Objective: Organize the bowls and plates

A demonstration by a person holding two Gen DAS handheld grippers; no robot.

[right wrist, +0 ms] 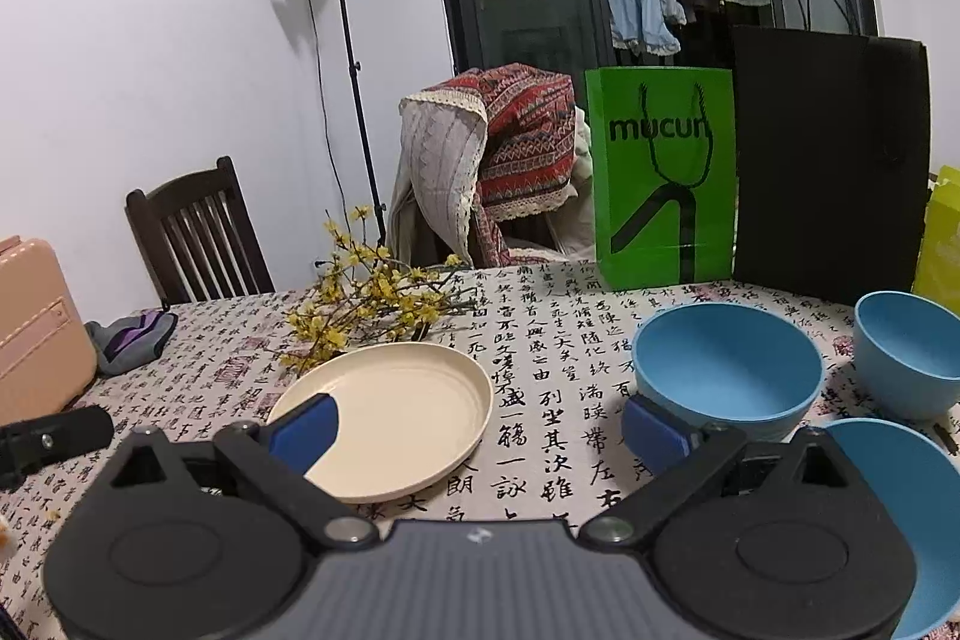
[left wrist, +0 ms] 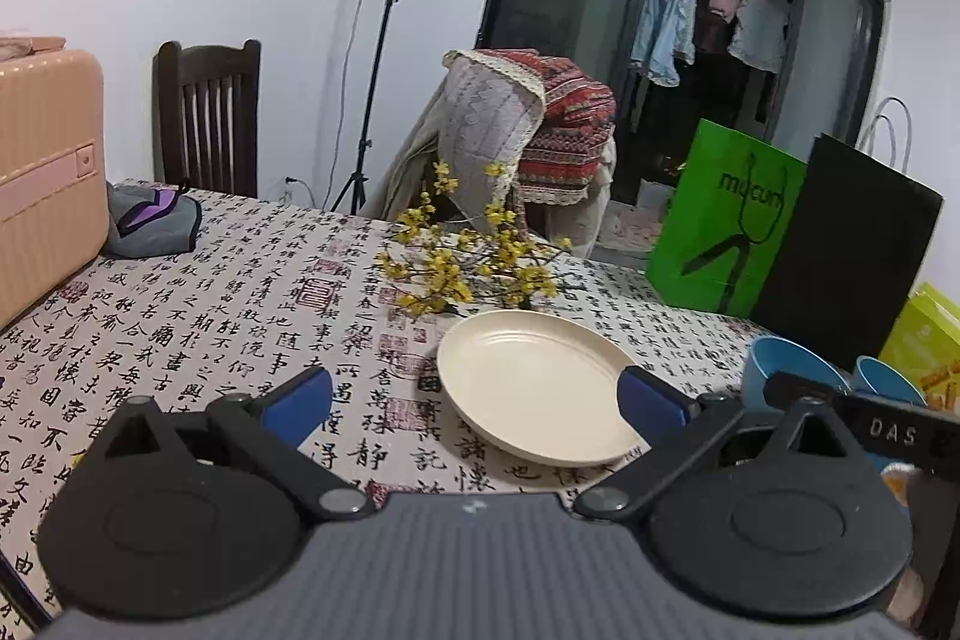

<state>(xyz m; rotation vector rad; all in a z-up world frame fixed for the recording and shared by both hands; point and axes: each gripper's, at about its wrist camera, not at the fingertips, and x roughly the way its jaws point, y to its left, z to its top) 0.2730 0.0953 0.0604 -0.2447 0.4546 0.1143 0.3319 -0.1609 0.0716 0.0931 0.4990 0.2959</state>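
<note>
A cream plate lies on the calligraphy-print tablecloth. My left gripper hovers open above the cloth, its right fingertip at the plate's near right rim, nothing between the fingers. In the right wrist view, three blue bowls stand at the right: one in the middle, one at far right, one nearest, partly hidden behind the gripper body. My right gripper is open, left fingertip over the plate's near edge, right fingertip in front of the middle bowl. Two bowls show partly in the left view.
A spray of yellow flowers lies behind the plate. A green paper bag, a black bag and a yellow bag stand at the back right. A pink suitcase and grey-purple cloth sit at the left. Chairs stand beyond the table.
</note>
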